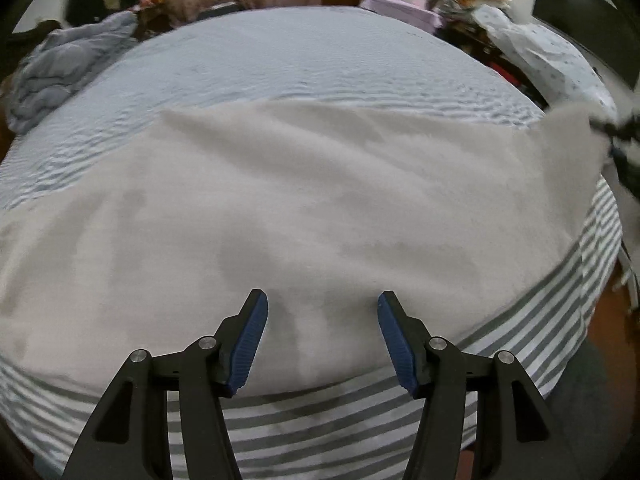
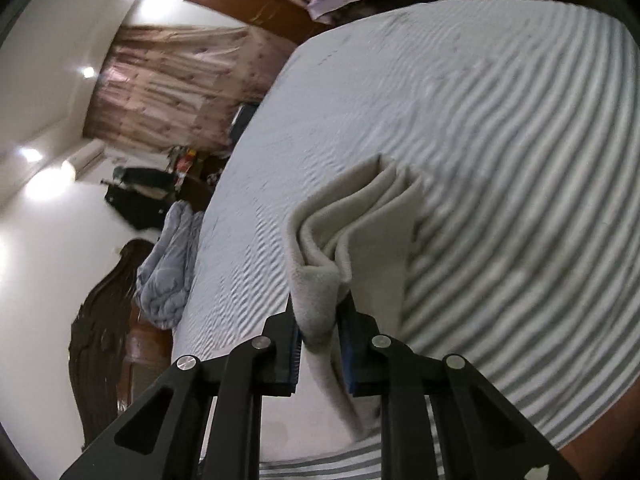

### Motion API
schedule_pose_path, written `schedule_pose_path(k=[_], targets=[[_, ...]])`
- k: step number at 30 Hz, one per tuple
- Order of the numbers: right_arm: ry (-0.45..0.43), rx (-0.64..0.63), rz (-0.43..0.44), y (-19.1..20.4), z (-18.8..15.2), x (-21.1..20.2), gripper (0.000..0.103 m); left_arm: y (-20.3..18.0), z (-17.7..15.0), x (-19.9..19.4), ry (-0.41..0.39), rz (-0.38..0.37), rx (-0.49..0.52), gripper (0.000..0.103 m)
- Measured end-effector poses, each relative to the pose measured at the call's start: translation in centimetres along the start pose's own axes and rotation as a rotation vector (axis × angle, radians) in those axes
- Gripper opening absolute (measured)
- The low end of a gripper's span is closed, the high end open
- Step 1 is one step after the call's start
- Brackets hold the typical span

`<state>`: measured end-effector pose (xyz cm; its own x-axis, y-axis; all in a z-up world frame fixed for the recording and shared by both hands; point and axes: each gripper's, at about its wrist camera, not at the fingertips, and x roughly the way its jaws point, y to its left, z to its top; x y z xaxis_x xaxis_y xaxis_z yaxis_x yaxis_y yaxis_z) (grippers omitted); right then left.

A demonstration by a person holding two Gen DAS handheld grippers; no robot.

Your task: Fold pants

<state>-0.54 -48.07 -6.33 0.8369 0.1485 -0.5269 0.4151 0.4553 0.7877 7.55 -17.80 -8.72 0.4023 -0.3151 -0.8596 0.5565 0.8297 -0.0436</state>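
The pale grey fleece pants (image 1: 304, 208) lie spread across the near part of the striped bed (image 1: 304, 56). My left gripper (image 1: 322, 304) is open, its blue pads just above the near edge of the pants, holding nothing. My right gripper (image 2: 318, 312) is shut on a bunched end of the pants (image 2: 360, 224) and holds it lifted off the bed; the camera is tilted. In the left wrist view the right gripper (image 1: 618, 136) shows blurred at the far right, with the pants pulled up toward it.
A crumpled blue-grey quilt (image 1: 52, 72) lies at the bed's far left corner. Piled clothes and bedding (image 1: 532, 40) sit beyond the right side. The bed's near edge (image 1: 320, 432) drops to a wooden floor (image 1: 612, 320). Curtains (image 2: 168, 84) and a dark headboard (image 2: 100, 340) stand behind.
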Motion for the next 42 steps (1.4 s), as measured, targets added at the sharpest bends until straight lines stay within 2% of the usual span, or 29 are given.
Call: schedule_pose_path(k=[1,4,6,10,14,18,22,26,27,29,31,33,36,38,42], targets=[[0.010,-0.017,0.006,1.2,0.0,0.5,0.016,0.0,-0.1,0.8,0.017,0.007,0.005,0.058],[0.049,-0.061,0.025,3.8,-0.3,1.8,0.016,-0.4,-0.2,0.8,-0.019,0.032,0.063,0.061],[0.081,-0.094,0.035,5.6,-0.7,3.0,0.016,0.0,0.1,0.3,-0.011,0.005,0.056,0.061],[0.150,-0.155,0.062,8.9,-2.0,5.6,0.016,3.6,0.7,-1.5,-0.016,-0.063,-0.069,0.061],[0.239,-0.226,0.074,12.3,-4.5,9.1,0.016,9.3,1.1,-3.5,-0.038,-0.080,-0.233,0.061],[0.339,-0.278,0.082,14.6,-8.2,12.9,0.016,13.4,1.2,-5.1,-0.065,-0.081,-0.327,0.061],[0.468,-0.340,0.058,15.6,-13.5,17.5,0.017,15.8,1.1,-5.9,-0.089,-0.080,-0.351,0.061],[0.543,-0.475,-0.066,15.3,-18.1,21.1,0.019,16.6,0.6,-6.1,-0.079,-0.098,-0.352,0.061],[0.552,-0.496,-0.093,15.1,-18.8,21.5,0.023,16.8,0.5,-6.0,-0.072,-0.109,-0.358,0.061],[0.543,-0.510,-0.101,15.1,-19.3,21.7,0.028,17.0,0.3,-5.9,-0.057,-0.141,-0.371,0.061],[0.543,-0.503,-0.077,15.3,-19.5,21.3,0.041,17.1,0.1,-5.7,-0.047,-0.182,-0.395,0.061],[0.543,-0.494,-0.059,15.7,-19.8,20.8,0.049,17.1,0.2,-5.4,-0.036,-0.224,-0.425,0.061],[0.541,-0.509,-0.031,16.4,-20.6,19.1,0.050,16.8,0.4,-5.2,-0.031,-0.275,-0.448,0.062],[0.546,-0.468,-0.007,15.9,-21.2,18.2,0.050,16.3,0.5,-5.2,-0.028,-0.306,-0.453,0.063],[0.580,-0.383,0.010,12.6,-23.0,16.9,0.050,15.7,0.4,-4.6,0.001,-0.362,-0.483,0.065]])
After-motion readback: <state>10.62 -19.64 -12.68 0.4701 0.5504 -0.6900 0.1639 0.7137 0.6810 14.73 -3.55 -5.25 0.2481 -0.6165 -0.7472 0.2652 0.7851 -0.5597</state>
